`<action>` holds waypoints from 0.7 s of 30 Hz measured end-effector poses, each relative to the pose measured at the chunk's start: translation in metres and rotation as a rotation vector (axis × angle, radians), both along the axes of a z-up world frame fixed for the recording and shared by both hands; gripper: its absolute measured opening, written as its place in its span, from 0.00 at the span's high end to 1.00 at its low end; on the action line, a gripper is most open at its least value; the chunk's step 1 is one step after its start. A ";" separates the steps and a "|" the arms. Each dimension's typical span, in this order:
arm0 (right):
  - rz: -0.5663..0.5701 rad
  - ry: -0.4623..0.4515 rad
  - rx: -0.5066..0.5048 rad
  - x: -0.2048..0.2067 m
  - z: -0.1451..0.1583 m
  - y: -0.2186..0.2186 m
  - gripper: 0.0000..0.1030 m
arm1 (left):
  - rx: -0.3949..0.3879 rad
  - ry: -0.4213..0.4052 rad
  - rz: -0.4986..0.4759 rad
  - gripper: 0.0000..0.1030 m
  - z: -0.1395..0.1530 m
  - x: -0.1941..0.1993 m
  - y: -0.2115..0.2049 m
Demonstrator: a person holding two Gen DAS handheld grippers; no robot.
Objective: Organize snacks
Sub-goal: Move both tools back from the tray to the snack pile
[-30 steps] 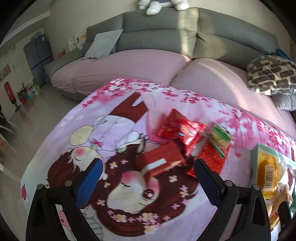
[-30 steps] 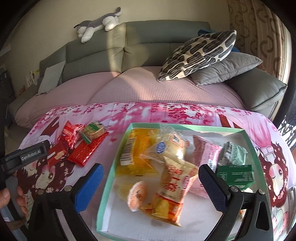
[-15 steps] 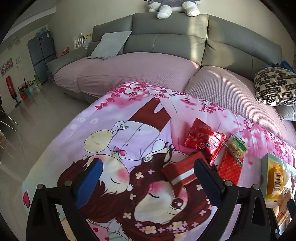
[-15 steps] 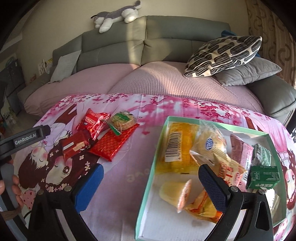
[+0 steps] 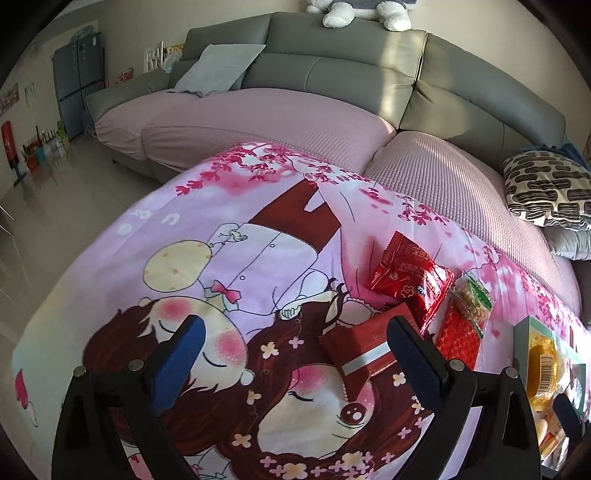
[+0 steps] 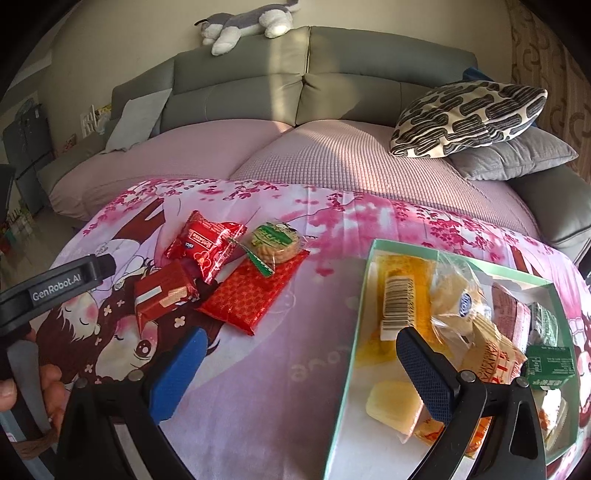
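Four loose snacks lie on the pink cartoon cloth: a red wafer pack [image 6: 162, 291] [image 5: 364, 349], a shiny red bag [image 6: 203, 245] [image 5: 413, 278], a flat red patterned pack [image 6: 255, 293] [image 5: 460, 334] and a green-labelled biscuit pack [image 6: 275, 240] [image 5: 474, 297] resting on it. A green-rimmed box [image 6: 364, 280] at the right holds several snacks. My left gripper [image 5: 295, 349] is open and empty, left of the wafer pack. My right gripper [image 6: 299, 354] is open and empty, straddling the box's left rim.
A grey sofa with a pink cover [image 6: 332, 158] runs behind the table. A patterned cushion [image 6: 469, 118] lies at its right, a plush toy [image 6: 243, 22] on top. A person's hand [image 6: 33, 398] holds the left gripper's body [image 6: 55, 290] at the left edge.
Both grippers have shifted left and back. The wafer pack slid from between the left gripper's fingers toward its right finger. The box moved right in the right wrist view.
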State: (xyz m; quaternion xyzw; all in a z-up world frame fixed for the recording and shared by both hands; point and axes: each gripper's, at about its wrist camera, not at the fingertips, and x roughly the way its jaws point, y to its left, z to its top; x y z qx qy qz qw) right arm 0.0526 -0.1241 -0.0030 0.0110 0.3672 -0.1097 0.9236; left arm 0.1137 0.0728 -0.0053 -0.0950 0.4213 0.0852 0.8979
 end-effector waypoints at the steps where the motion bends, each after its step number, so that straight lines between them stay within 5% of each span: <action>1: 0.001 -0.001 -0.003 0.002 0.000 0.001 0.00 | -0.007 0.002 0.001 0.04 -0.001 0.001 0.000; 21: -0.013 0.044 0.033 0.059 -0.013 0.003 0.00 | -0.132 0.089 -0.036 0.04 -0.023 0.028 -0.008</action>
